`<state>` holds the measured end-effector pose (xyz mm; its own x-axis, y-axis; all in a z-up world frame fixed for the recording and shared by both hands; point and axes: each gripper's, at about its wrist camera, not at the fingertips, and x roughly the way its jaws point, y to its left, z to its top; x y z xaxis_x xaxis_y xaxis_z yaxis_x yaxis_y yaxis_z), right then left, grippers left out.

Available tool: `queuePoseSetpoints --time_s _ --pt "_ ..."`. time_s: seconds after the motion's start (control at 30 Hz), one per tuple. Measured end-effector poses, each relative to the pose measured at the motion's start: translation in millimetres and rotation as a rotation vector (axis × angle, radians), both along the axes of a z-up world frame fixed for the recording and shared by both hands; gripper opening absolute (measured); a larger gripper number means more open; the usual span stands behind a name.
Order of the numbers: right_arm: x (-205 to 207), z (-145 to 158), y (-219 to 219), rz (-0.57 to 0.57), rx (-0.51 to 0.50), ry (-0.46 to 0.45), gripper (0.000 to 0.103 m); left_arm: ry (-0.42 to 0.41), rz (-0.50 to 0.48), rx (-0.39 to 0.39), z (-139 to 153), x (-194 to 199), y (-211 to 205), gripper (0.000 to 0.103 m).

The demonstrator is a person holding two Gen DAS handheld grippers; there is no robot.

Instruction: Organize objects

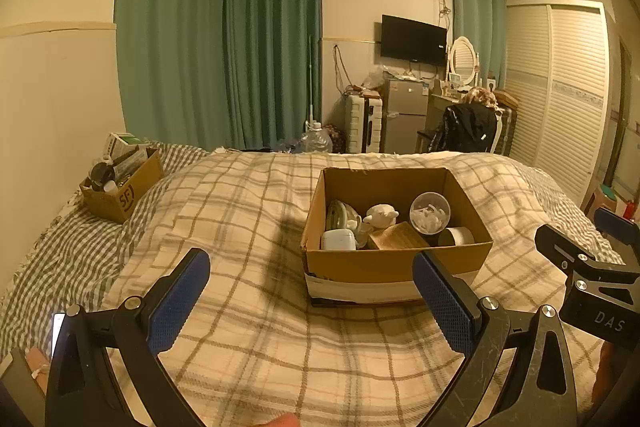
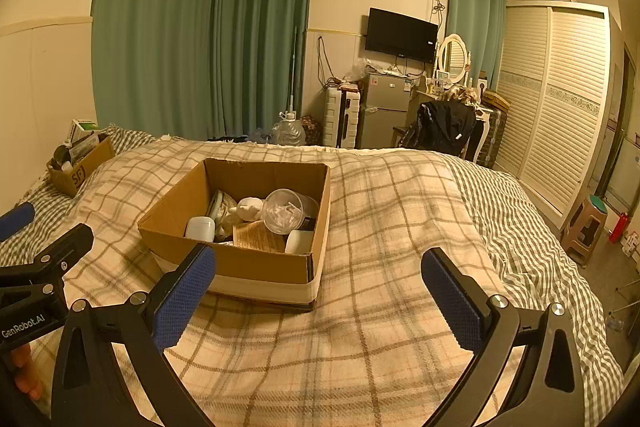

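Note:
An open cardboard box [image 1: 394,261] [image 2: 256,265] sits on the plaid bed cover. It holds a white case [image 1: 338,239] [image 2: 200,228], a white figurine [image 1: 382,215] [image 2: 249,207], a clear round lidded cup [image 1: 430,213] [image 2: 283,211], a tan booklet [image 1: 396,235] [image 2: 258,235], a white round tub [image 1: 460,235] [image 2: 299,241] and a greenish item [image 1: 338,215]. My left gripper [image 1: 311,303] is open and empty, in front of the box. My right gripper [image 2: 319,299] is open and empty, to the box's right front.
A second, smaller cardboard box [image 1: 120,187] [image 2: 80,167] with bottles and packets stands at the bed's far left by the wall. The bed [image 1: 248,307] [image 2: 380,307] ends at the right; a stool [image 2: 586,227] stands on the floor there. Each gripper shows in the other's view.

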<state>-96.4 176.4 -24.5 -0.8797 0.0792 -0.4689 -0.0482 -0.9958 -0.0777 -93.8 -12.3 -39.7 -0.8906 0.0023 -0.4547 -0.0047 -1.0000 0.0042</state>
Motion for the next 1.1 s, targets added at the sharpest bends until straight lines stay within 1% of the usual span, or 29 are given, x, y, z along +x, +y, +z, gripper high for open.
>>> queuePoseSetpoints --time_s 0.9,1.1 --pt "-1.7 -3.4 -2.4 0.004 0.001 -0.01 0.103 -0.008 0.002 -0.017 0.6 -1.1 1.5 0.103" --pt "-1.8 -5.2 -1.4 0.001 -0.003 -0.008 0.103 -0.009 -0.007 -0.032 -0.7 -0.9 0.4 0.103"
